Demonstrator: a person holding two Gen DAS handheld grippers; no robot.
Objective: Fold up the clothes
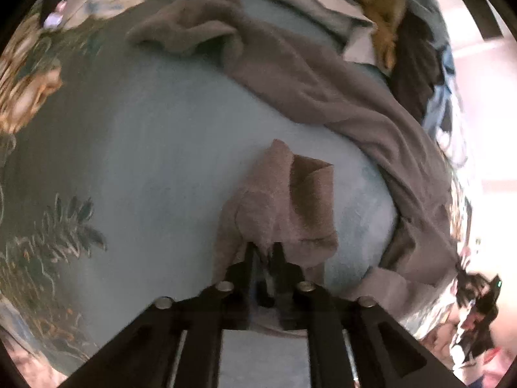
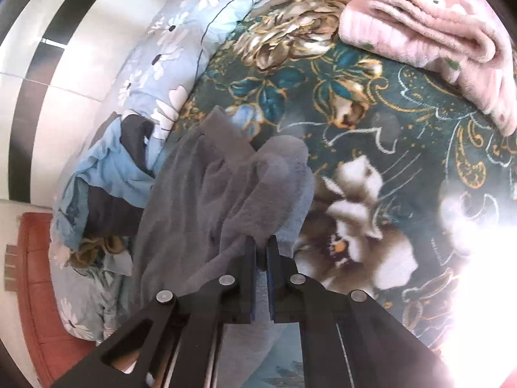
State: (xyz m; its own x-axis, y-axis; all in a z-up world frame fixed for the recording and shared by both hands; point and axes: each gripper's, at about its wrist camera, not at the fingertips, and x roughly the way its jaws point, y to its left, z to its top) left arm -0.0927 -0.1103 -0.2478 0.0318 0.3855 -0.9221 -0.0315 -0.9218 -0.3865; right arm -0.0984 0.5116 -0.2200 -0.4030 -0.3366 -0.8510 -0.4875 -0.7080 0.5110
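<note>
A grey-brown soft garment (image 1: 323, 90) stretches across the teal floral blanket (image 1: 145, 135) in the left wrist view, from upper middle to lower right. My left gripper (image 1: 265, 249) is shut on a bunched end of this garment (image 1: 284, 203), held just above the blanket. In the right wrist view the same grey garment (image 2: 206, 200) hangs in folds to the left. My right gripper (image 2: 261, 242) is shut on another edge of it above the blanket (image 2: 371, 123).
A pile of other clothes, mustard, dark and light blue (image 1: 404, 32), lies at the far edge. In the right wrist view a folded pink fleece (image 2: 436, 22) sits top right, a blue daisy quilt (image 2: 168, 74) and blue and dark clothes (image 2: 110, 174) lie left. A white wall (image 2: 64, 48) is behind.
</note>
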